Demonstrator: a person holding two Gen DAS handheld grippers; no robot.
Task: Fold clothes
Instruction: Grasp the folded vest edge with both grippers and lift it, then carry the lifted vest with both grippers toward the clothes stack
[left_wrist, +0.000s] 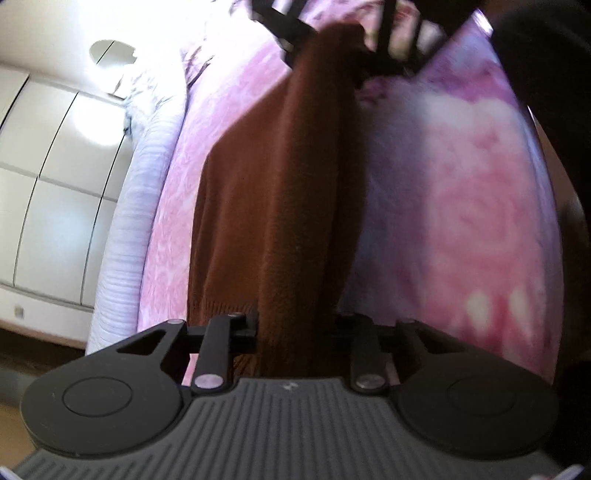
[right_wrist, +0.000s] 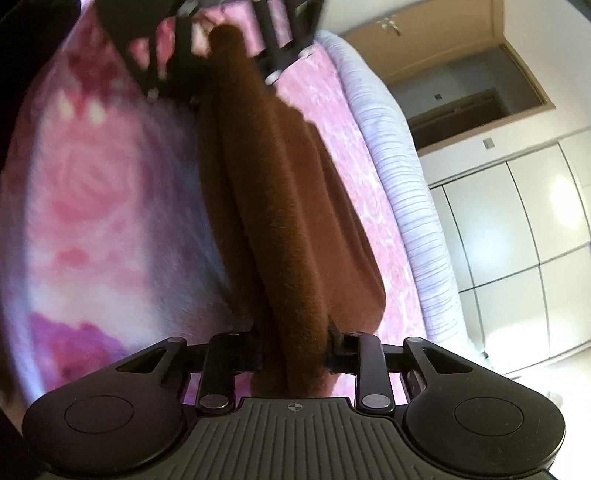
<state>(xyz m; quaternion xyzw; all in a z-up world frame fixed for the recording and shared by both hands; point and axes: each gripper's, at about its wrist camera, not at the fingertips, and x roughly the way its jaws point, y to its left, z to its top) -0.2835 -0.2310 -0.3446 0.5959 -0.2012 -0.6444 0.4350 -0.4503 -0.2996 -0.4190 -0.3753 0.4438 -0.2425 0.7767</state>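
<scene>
A brown knit garment (left_wrist: 280, 192) hangs stretched in a long bunched band between my two grippers, above a pink flowered blanket (left_wrist: 461, 221). In the left wrist view my left gripper (left_wrist: 295, 332) is shut on the near end of the garment, and my right gripper (left_wrist: 354, 55) holds the far end at the top, blurred. The right wrist view mirrors this: my right gripper (right_wrist: 295, 350) is shut on the brown garment (right_wrist: 280, 206), with my left gripper (right_wrist: 218, 48) clamped on the far end. A loose flap of the garment sags toward the blanket (right_wrist: 92, 203).
A white ribbed bed edge (left_wrist: 125, 240) (right_wrist: 413, 206) borders the blanket. White wardrobe doors (left_wrist: 55, 184) (right_wrist: 517, 240) stand beyond it. A brown door frame (right_wrist: 461, 85) is at the upper right of the right wrist view.
</scene>
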